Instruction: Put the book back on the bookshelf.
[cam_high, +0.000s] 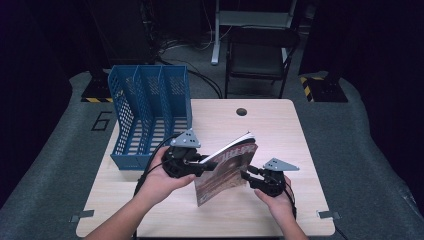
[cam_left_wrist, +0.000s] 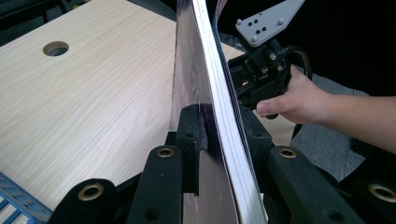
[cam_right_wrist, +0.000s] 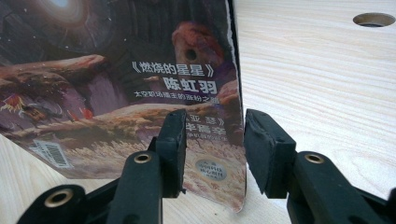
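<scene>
From the high view, the left tongs grip a magazine at its left edge, holding it tilted on edge near the front middle of the pale wooden surface, its lower corner close to the wood, while the right tongs sit just beside its right-hand lower edge. The left gripper view adds what that camera cannot give: the magazine is seen edge-on, its stacked white pages and glossy cover pinched between the two black pads (the jaws are narrowed onto it and pressing), with the other hand and its gripper behind the pages. The right gripper view faces the cover instead, with printed Chinese titles, a barcode and a round silver sticker; here the jaws stand partly apart, one pad in front of the cover, the other past its torn-looking side edge and over bare wood, and I cannot tell whether the near pad touches the paper. Farther back on the left of the surface stands a blue perforated file rack with three upright compartments, all showing only their own mesh walls and floor. A round cable hole lies near the far edge, and a dark folding chair stands beyond.
</scene>
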